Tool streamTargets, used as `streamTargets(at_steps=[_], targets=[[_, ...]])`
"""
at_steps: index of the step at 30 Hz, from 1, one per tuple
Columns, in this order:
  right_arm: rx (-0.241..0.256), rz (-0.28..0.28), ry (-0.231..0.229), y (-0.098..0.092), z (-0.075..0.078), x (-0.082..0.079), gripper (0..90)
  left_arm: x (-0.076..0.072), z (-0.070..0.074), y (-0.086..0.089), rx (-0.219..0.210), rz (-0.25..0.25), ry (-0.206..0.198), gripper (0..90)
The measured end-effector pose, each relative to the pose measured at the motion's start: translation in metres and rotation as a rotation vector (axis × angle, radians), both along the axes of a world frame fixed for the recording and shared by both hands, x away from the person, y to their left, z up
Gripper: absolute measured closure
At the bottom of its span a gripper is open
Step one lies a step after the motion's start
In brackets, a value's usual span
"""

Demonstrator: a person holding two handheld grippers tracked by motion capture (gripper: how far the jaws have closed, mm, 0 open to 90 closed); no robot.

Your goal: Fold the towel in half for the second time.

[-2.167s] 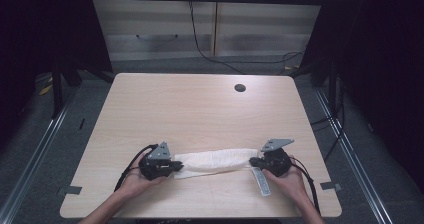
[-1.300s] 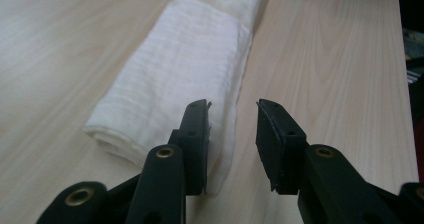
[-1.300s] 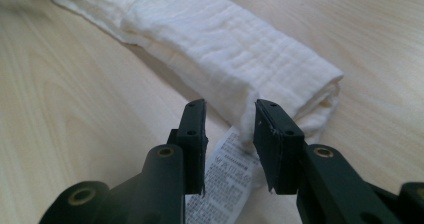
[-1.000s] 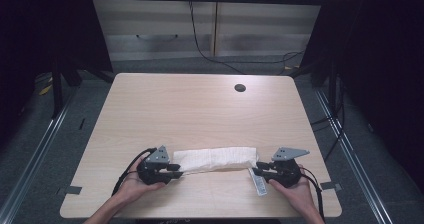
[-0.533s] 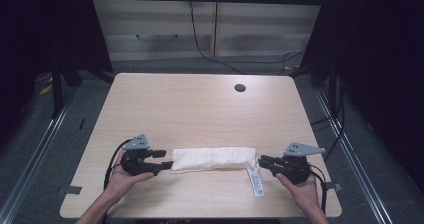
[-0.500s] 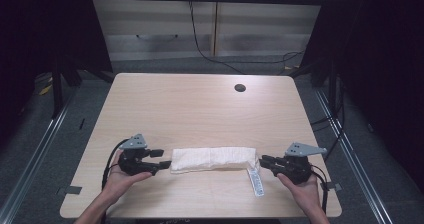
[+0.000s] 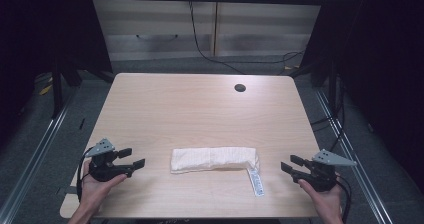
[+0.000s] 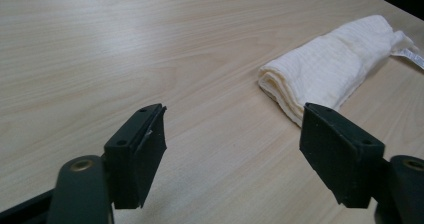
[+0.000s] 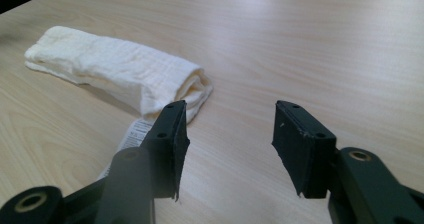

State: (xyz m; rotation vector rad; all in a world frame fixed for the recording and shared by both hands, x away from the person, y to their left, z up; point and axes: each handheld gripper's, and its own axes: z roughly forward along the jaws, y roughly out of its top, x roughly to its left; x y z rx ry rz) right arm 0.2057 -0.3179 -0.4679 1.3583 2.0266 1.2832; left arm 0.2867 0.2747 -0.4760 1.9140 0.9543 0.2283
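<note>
at the far left of the high view a dark grey carpeted floor (image 7: 30, 134) runs beside a metal floor rail (image 7: 37, 149) that slants toward the near edge. the light wooden rectangular table (image 7: 200, 109) sits inside this, its pale grain top bare apart from a small round dark grommet hole (image 7: 240, 88) near the far right corner.

over the table's near left corner the person's left hand (image 7: 95, 186) holds the left gripper (image 7: 131, 158), its two black jaws spread apart with nothing between them; in the left gripper view (image 8: 232, 134) only bare wood lies between the pads, and the cloth lies ahead and to the right.

the folded cream-white textured cloth (image 7: 215, 159) lies flat in the near middle of the table, long side running left to right, well apart from both grippers. a white printed care label (image 7: 255, 180) sticks out from its right end toward the near edge. the left gripper view shows its layered folded end (image 8: 325, 69); the right gripper view shows its rolled end (image 9: 120, 71) with the label (image 9: 131, 136) partly behind a jaw.

at the near right edge the right hand (image 7: 327, 201) holds the right gripper (image 7: 289, 164), jaws likewise parted and empty, pointing toward the cloth (image 9: 227, 129).

behind the table stand pale wooden cabinet fronts (image 7: 210, 29) with a black cable (image 7: 200, 34) hanging down; dark curtains (image 7: 385, 59) close the room's sides.
</note>
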Motion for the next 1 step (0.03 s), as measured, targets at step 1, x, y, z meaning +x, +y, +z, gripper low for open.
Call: streamTargets(at_steps=[1], targets=[[-0.003, 0.003, 0.014, 0.0004, -0.0027, 0.0012, 46.4, -0.0002, -0.0010, -0.0001, -0.001, -0.020, 0.006, 20.0]])
